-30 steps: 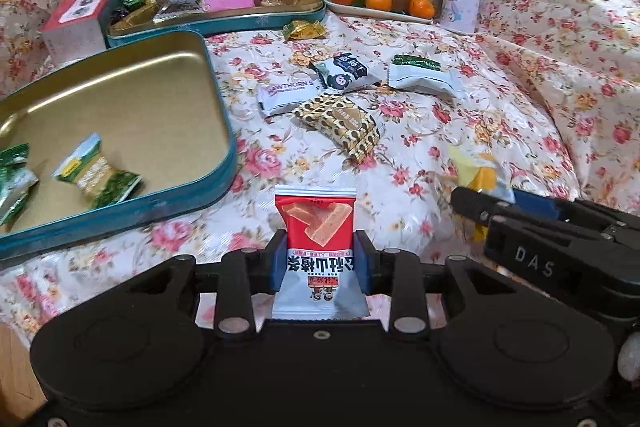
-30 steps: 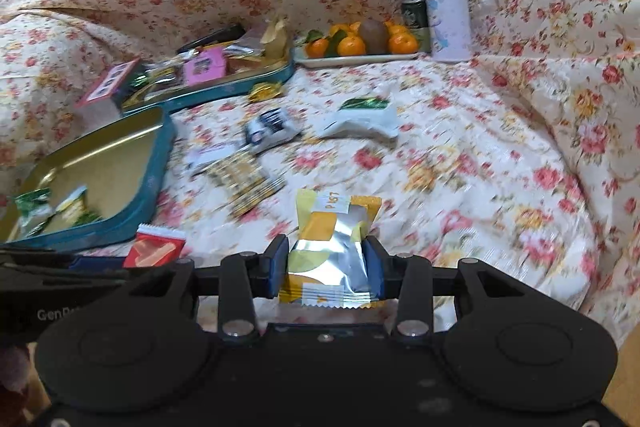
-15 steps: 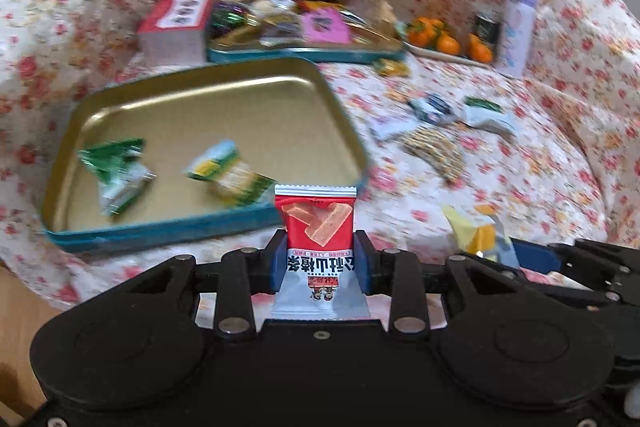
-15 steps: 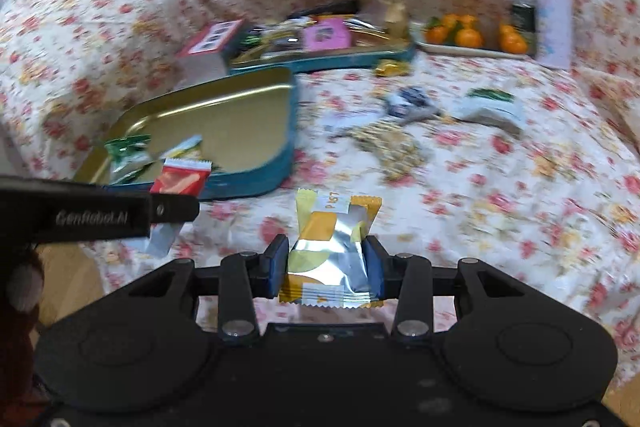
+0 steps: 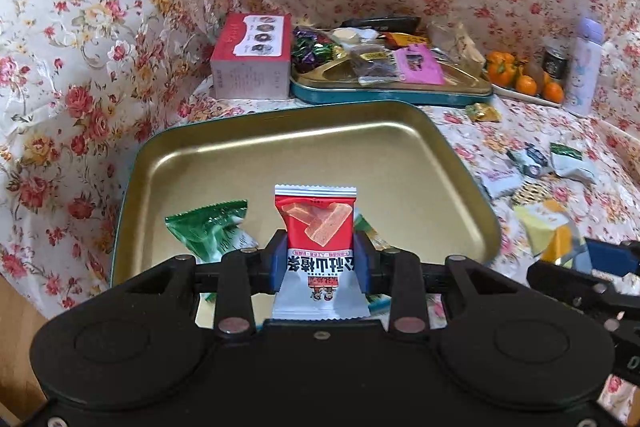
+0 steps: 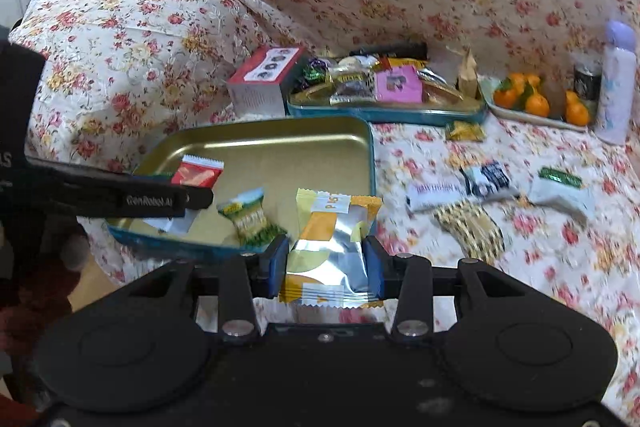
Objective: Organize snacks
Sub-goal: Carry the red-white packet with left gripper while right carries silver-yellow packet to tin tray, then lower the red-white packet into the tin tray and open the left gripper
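Observation:
My left gripper [image 5: 320,261] is shut on a red and white snack packet [image 5: 318,227] and holds it over the near part of the gold tin tray [image 5: 304,155]. In the right wrist view that packet [image 6: 198,173] hangs over the tray [image 6: 280,147]. A green packet [image 5: 208,227] lies in the tray, and a green and yellow packet [image 6: 250,221] too. My right gripper [image 6: 326,261] is shut on a yellow and silver packet [image 6: 332,239] just off the tray's near right corner. That packet also shows in the left wrist view [image 5: 544,227].
A second tin [image 6: 384,113] full of snacks and a red and white box [image 6: 264,79] stand behind the tray. Loose packets [image 6: 480,183] lie on the floral cloth to the right. A plate of oranges [image 6: 532,103] and a lilac bottle [image 6: 618,87] stand at the back right.
Both grippers have moved left toward the gold tray, each still holding its packet. The left gripper's red packet now hangs over the tray.

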A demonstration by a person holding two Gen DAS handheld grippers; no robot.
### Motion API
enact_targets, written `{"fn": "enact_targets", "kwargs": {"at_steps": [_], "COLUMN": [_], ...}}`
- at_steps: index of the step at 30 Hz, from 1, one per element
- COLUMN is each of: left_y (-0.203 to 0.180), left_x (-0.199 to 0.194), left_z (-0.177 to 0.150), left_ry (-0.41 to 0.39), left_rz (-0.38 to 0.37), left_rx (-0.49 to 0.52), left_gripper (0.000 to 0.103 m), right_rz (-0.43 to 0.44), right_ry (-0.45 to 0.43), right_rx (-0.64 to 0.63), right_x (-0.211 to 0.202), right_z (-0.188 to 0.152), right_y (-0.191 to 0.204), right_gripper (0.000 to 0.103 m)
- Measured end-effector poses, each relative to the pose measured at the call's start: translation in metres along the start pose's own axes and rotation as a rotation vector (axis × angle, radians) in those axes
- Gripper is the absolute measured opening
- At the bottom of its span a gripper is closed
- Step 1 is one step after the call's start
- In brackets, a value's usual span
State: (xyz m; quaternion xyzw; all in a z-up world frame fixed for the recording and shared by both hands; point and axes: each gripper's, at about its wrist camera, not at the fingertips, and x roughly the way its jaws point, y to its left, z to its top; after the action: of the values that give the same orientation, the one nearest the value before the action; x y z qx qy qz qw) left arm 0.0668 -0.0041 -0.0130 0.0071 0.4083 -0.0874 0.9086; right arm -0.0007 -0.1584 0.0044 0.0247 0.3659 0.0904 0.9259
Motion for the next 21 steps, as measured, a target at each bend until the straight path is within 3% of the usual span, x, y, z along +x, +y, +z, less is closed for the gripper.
{"fn": "enact_targets", "kwargs": {"at_steps": [5, 9, 21], "left_y": [0.017, 0.025, 0.049], "left_x": [0.01, 0.011, 0.013], "left_z": [-0.001, -0.001, 0.004], "left_ry": [0.04, 0.04, 0.061], "left_rz": [-0.05, -0.045, -0.12], "left_rx": [-0.073, -0.09, -0.186], "left_gripper": [0.042, 0.042, 0.044], "right_rz": [-0.016, -0.023, -0.05], "right_ry": [-0.011, -0.006, 0.04], "right_rx": [0.007, 0.029, 0.057], "right_x": [0.017, 0.035, 0.077], "right_z": [0.014, 0.021, 0.027], "right_y": [0.006, 0.009, 0.017], "right_gripper": [0.043, 0.043, 0.043]}}
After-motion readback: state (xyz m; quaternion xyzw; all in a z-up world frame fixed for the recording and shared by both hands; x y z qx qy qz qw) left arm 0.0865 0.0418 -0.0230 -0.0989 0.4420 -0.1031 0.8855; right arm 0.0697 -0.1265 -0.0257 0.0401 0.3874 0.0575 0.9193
